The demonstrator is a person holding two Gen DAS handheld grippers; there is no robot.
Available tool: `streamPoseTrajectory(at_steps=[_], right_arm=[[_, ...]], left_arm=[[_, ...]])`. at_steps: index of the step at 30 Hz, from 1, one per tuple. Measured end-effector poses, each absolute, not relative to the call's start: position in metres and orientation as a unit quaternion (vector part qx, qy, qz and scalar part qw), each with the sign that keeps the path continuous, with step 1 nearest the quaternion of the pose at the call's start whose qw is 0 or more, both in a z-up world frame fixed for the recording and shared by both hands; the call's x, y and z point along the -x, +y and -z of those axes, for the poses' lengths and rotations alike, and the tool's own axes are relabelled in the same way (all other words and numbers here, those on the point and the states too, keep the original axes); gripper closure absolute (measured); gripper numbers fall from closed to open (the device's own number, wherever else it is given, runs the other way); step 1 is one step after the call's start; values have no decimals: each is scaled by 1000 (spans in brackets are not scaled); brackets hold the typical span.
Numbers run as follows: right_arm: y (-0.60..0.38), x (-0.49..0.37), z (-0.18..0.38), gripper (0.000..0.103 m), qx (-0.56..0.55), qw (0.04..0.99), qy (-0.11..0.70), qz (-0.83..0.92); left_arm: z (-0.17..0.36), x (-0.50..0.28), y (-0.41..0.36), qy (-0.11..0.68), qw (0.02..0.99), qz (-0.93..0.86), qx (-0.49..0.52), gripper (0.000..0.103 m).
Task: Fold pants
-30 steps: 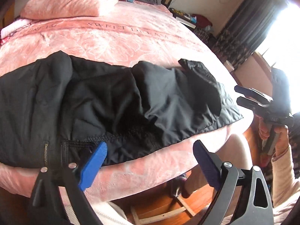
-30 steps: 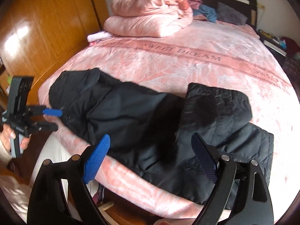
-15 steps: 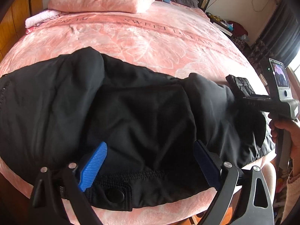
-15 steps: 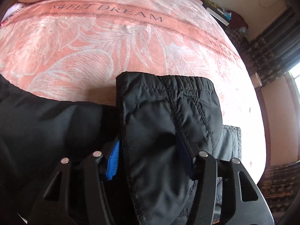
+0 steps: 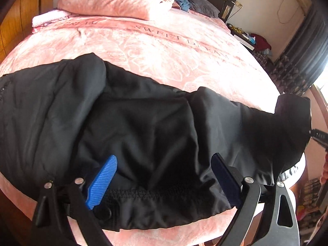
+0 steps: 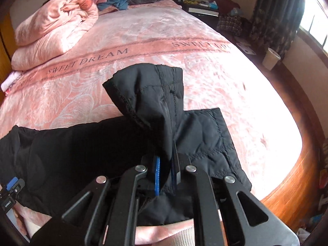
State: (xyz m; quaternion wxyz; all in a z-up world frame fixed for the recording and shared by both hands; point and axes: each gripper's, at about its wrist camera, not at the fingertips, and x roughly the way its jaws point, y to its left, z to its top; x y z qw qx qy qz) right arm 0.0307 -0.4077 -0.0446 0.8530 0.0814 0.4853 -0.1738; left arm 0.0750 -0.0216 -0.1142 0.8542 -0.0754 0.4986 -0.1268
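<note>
Black padded pants [image 5: 143, 127] lie crumpled across the near edge of a pink bed [image 5: 164, 47]. My left gripper [image 5: 164, 176] is open, its blue pads straddling the waistband with its snap button [image 5: 105, 212]. My right gripper [image 6: 165, 172] is shut on the pants' leg end [image 6: 151, 90], which stands up bunched above the jaws. The second leg [image 6: 207, 135] lies flat underneath. The right gripper's edge shows in the left wrist view [image 5: 319, 137] at the far right, with the lifted leg end [image 5: 293, 112].
A folded pink duvet [image 6: 55, 30] and loose clothes [image 6: 114, 0] lie at the head of the bed. A wooden wardrobe [image 5: 18, 20] stands left. A cluttered nightstand [image 6: 205, 8], curtains [image 6: 272, 16] and a wood floor [image 6: 291, 176] are right.
My right gripper has shut on the leg end and lifted it off the bed. My left gripper has held over the waistband, still open.
</note>
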Motion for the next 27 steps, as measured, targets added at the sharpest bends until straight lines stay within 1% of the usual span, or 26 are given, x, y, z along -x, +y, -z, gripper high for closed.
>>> streamPoseTrajectory(at_steps=[1,5,9,13,18,19,20,23,27], right_arm=[[-417,-21,48,93,-93,848,489,181],[-447,15,77,77,-119,827,509,209],[-471,41,106,73,-176,806,528,200],[-489,60,107,62,-229,812,505,180],[-512,56,108,61,-294,808,487,153],[-515,55,108,64,-301,807,485,152],[-517,52,108,75,-301,807,485,152],[-521,50,105,95,-304,809,481,146],[-521,61,90,97,-304,821,462,137]], left_arm=[[113,-75,-27,497,855,128,71,9],[115,-78,-48,504,851,136,58,9],[119,-75,-66,512,846,141,44,9],[120,-68,-80,518,844,139,27,9],[117,-61,-90,515,845,145,16,9],[117,-60,-92,515,845,145,14,9],[117,-59,-93,515,845,145,11,8],[119,-58,-96,519,843,141,6,8],[122,-60,-100,524,840,138,8,8]])
